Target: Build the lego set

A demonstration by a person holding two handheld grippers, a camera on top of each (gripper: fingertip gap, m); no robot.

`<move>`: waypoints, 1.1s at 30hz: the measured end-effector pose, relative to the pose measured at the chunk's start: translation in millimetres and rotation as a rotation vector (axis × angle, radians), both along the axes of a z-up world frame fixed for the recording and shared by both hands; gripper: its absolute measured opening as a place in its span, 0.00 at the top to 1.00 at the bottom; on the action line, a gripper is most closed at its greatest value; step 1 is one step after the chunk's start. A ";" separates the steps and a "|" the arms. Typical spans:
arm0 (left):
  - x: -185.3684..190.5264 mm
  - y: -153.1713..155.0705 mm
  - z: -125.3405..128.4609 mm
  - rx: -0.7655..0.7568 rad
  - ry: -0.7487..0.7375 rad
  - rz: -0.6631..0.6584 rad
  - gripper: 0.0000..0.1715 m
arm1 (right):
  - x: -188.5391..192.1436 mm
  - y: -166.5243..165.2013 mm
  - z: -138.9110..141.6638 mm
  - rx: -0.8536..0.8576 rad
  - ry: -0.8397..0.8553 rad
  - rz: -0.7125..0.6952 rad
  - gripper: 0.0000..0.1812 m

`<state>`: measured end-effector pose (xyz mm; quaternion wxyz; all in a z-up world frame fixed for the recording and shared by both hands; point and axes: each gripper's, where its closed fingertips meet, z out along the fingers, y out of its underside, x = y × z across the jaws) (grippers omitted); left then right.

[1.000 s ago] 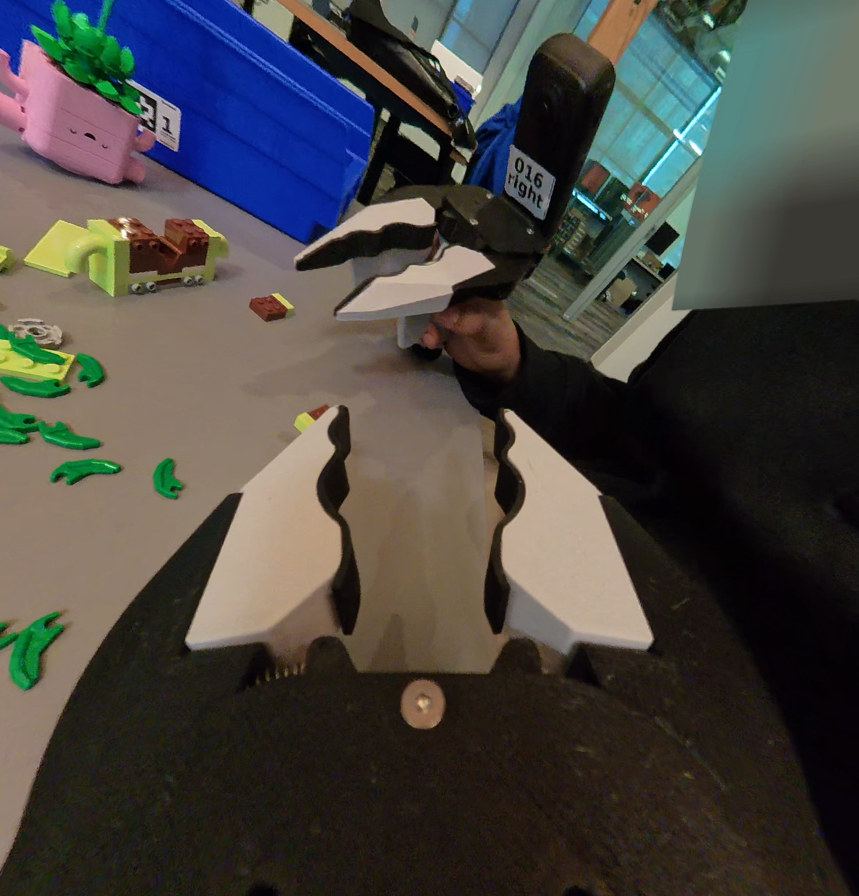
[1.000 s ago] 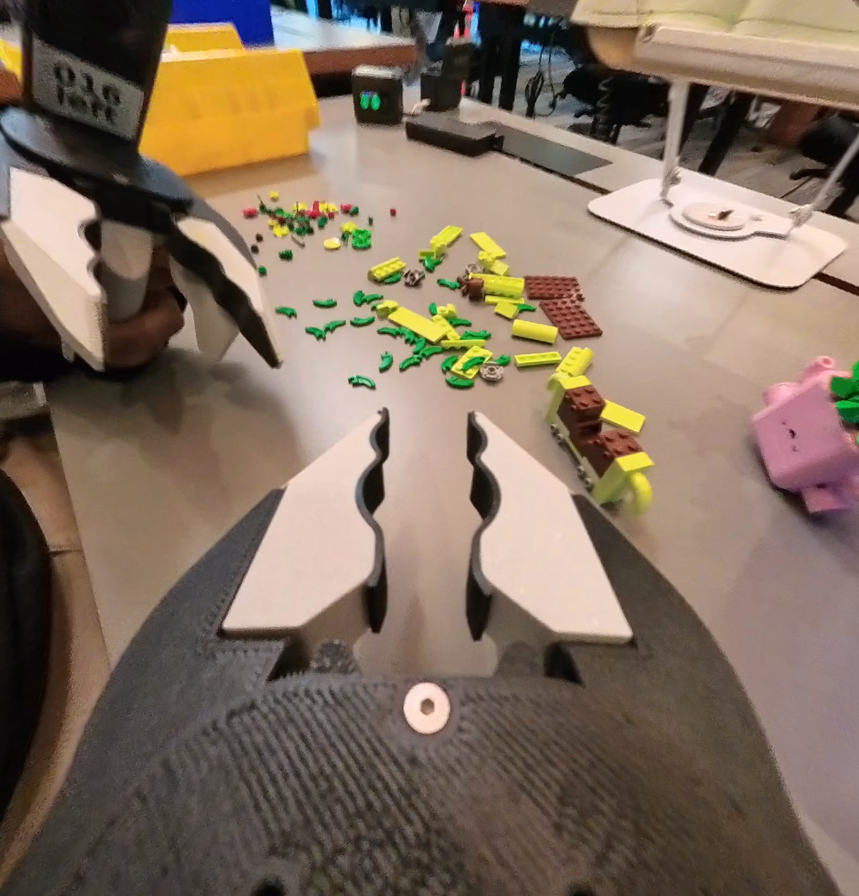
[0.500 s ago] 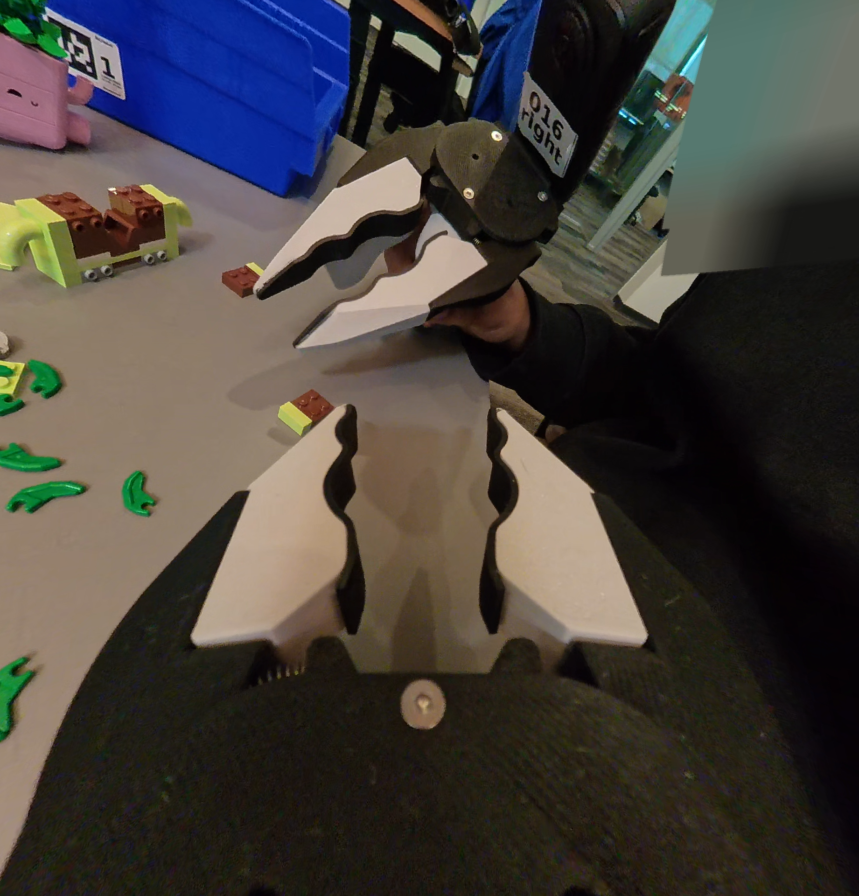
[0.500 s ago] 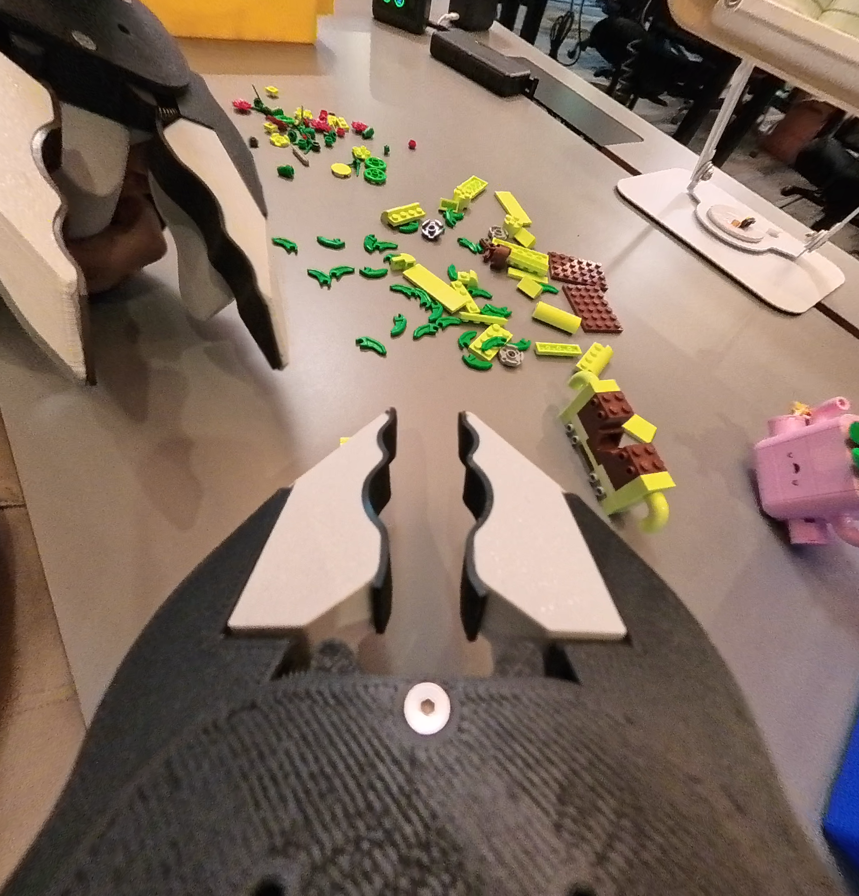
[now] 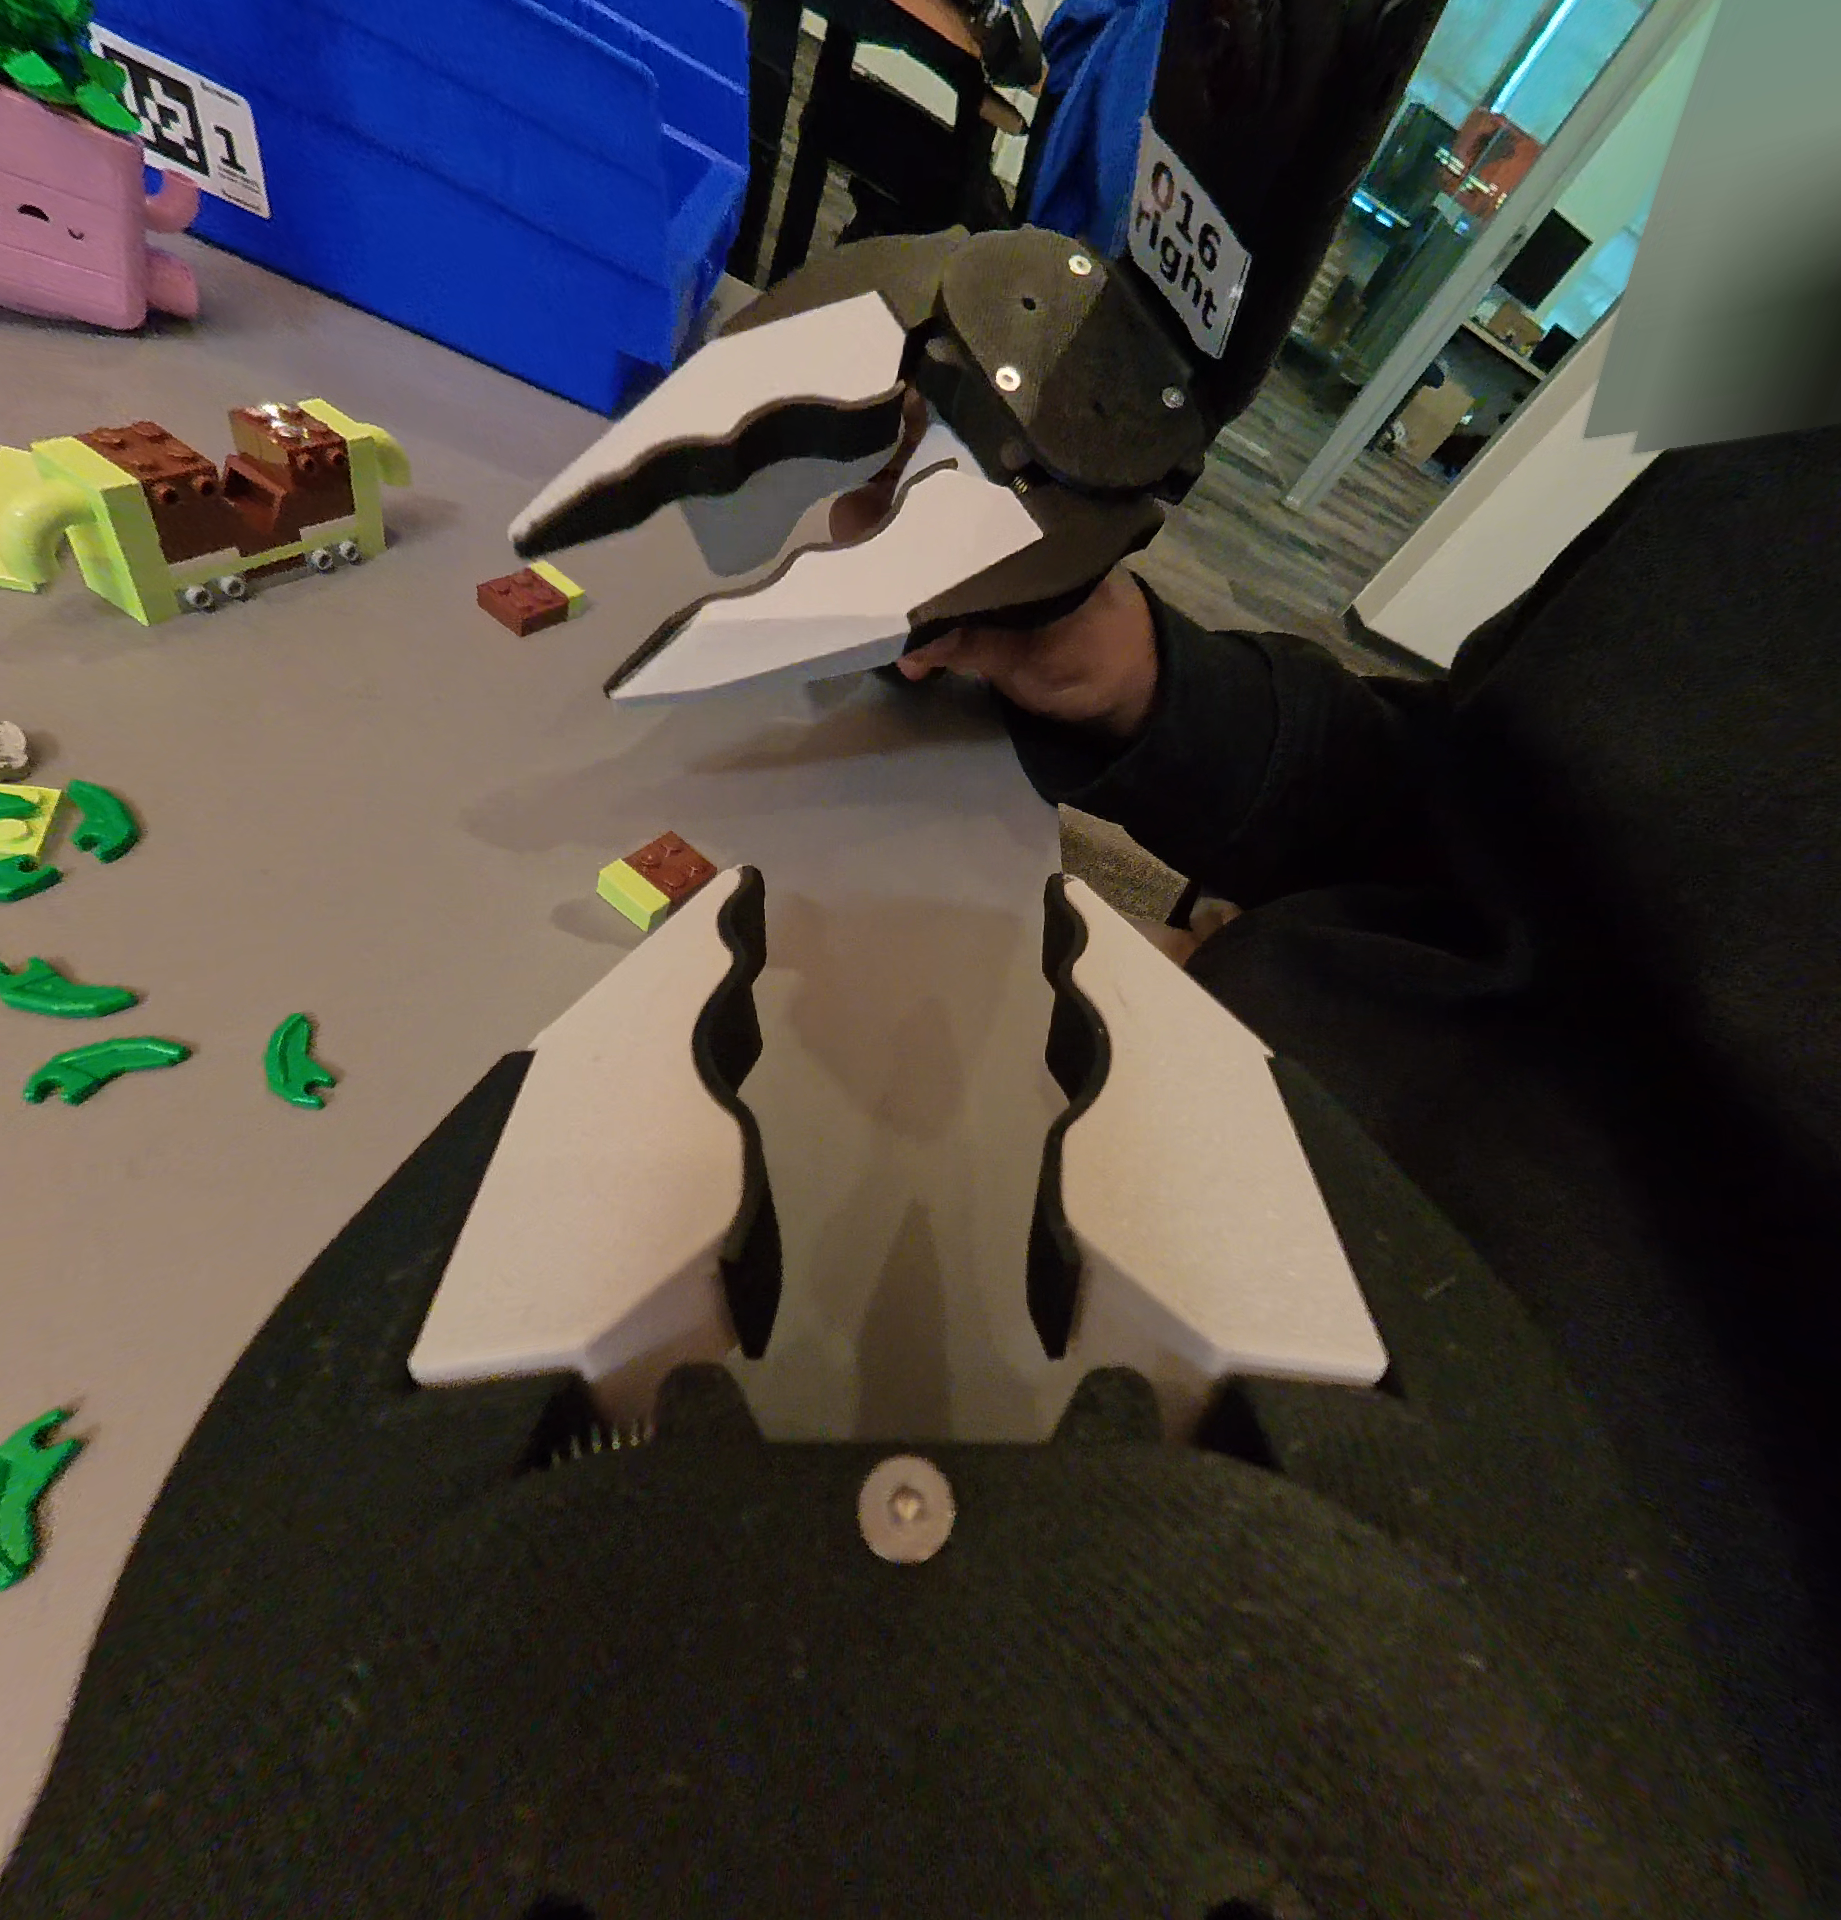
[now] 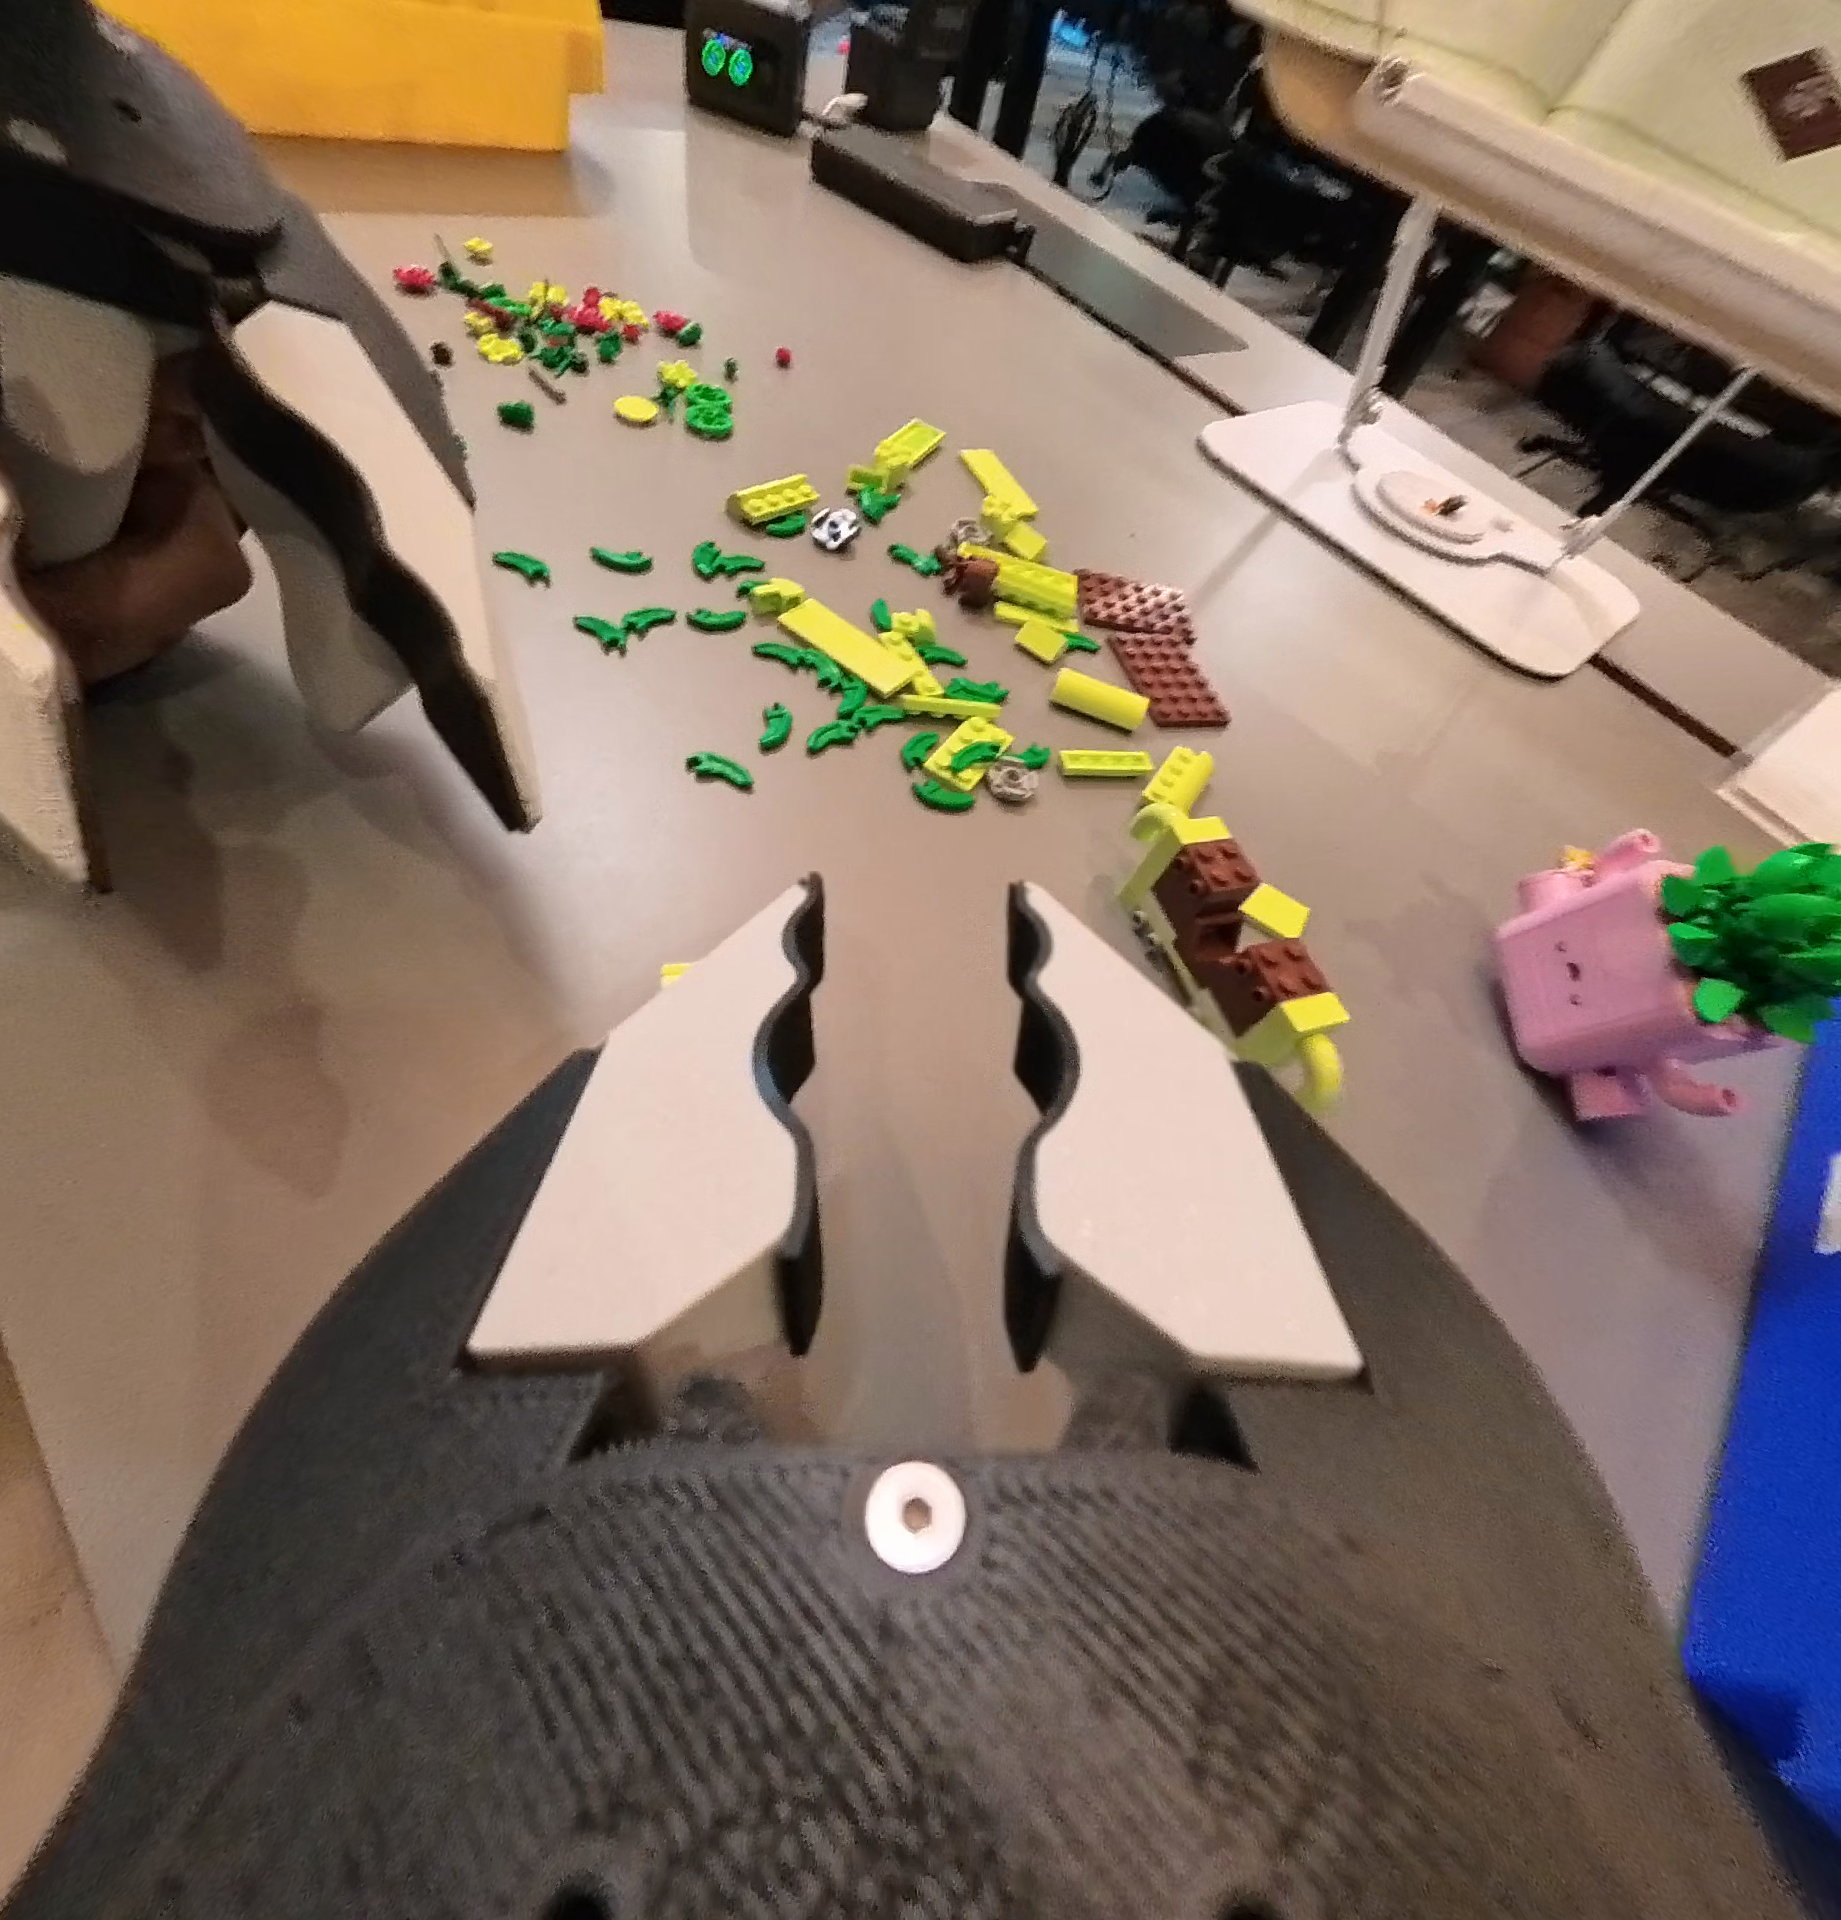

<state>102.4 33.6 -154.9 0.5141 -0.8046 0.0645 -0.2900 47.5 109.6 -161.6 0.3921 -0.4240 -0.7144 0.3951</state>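
My left gripper (image 5: 900, 894) is open and empty, low over the grey table near its edge. A small brown-and-lime brick piece (image 5: 658, 878) lies just left of its left fingertip, apart from it. My right gripper (image 6: 916, 894) is open and empty; it also shows in the left wrist view (image 5: 568, 615), hovering beyond that piece. A second small brown-and-lime piece (image 5: 529, 597) lies farther off. The partly built lime-and-brown assembly (image 6: 1238, 945) lies right of the right gripper. The left gripper (image 6: 308, 852) shows at upper left in the right wrist view.
Loose lime bricks and green leaf pieces (image 6: 895, 665) are scattered mid-table, with brown plates (image 6: 1155, 644) beside them. A pink pot figure with green leaves (image 6: 1602, 987) lies by a blue bin (image 6: 1809, 1351). A white stand (image 6: 1415, 520) is at the far right. The small brown-and-lime brick piece (image 5: 658, 878) sits 5 cm or so from the ends of my right fingers.
Both grippers have come closer together and lower over the table. The right gripper looms larger in the left view, and the small brown-and-lime piece now lies by my left fingertip.
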 end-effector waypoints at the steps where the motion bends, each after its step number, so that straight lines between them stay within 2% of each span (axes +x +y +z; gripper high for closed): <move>1: -0.4 0.2 0.0 -0.001 -0.005 0.001 0.70 | -1.1 4.8 4.0 0.002 0.026 -0.020 0.80; 4: -1.8 0.8 -0.2 -0.007 -0.017 0.007 0.70 | -5.9 33.5 15.8 0.070 0.082 -0.118 0.78; 7: -3.4 0.7 1.3 0.003 -0.020 0.017 0.70 | -16.1 62.6 19.4 0.108 0.017 -0.175 0.74; 9: -3.2 0.6 1.5 0.004 -0.021 0.016 0.69 | -29.5 74.0 16.9 0.087 -0.049 -0.164 0.72; 13: -1.0 0.3 0.4 0.001 -0.007 0.007 0.69 | -50.7 65.5 -7.3 0.036 -0.238 -0.010 0.71; 16: -1.3 -0.2 1.3 0.010 0.004 0.014 0.69 | -62.0 64.6 -21.5 0.080 -0.306 0.025 0.70; 29: -4.6 -1.3 2.7 0.015 -0.021 0.035 0.69 | -69.8 57.3 -32.3 0.059 -0.326 0.075 0.79; 33: -4.8 -1.4 3.0 0.016 -0.027 0.034 0.69 | -69.1 57.3 -34.9 0.067 -0.332 0.079 0.88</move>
